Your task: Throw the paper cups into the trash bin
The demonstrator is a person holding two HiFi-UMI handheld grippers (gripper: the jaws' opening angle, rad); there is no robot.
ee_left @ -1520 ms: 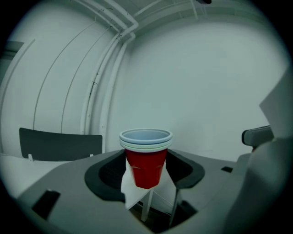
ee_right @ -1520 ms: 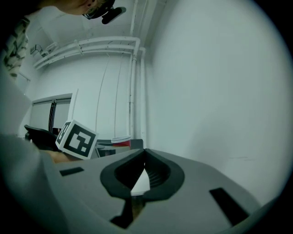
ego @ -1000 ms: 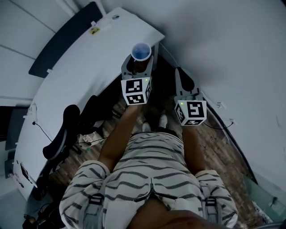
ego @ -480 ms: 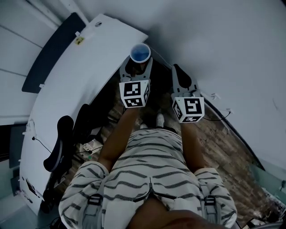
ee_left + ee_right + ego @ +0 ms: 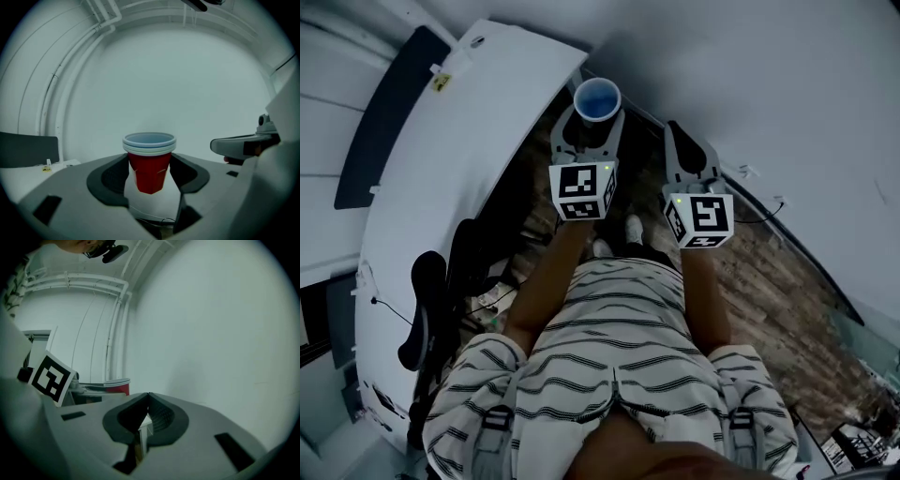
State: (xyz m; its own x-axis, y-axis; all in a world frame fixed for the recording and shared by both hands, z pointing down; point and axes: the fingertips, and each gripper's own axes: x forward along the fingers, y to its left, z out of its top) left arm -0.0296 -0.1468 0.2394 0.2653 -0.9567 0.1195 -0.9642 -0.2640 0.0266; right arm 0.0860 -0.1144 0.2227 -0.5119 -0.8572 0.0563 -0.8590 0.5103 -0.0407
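Note:
A stack of red paper cups (image 5: 150, 161) with white rims stands upright between the jaws of my left gripper (image 5: 150, 174), which is shut on it. In the head view the cup stack (image 5: 597, 99) shows its blue inside, held by the left gripper (image 5: 589, 127) in front of me, just past the white desk's corner. My right gripper (image 5: 684, 150) hangs beside it to the right, shut with nothing in it; its own view shows the jaw tips (image 5: 148, 397) meeting and the cup stack (image 5: 117, 386) at the left. No trash bin is in view.
A white desk (image 5: 441, 169) runs along the left, with a dark office chair (image 5: 431, 300) and cables under it. A white wall (image 5: 787, 84) fills the front and right. The wooden floor (image 5: 769, 281) lies below, with a cable along the baseboard.
The view has swung: the desk has slid left and away. Both grippers keep their places side by side, the left still holding the cups.

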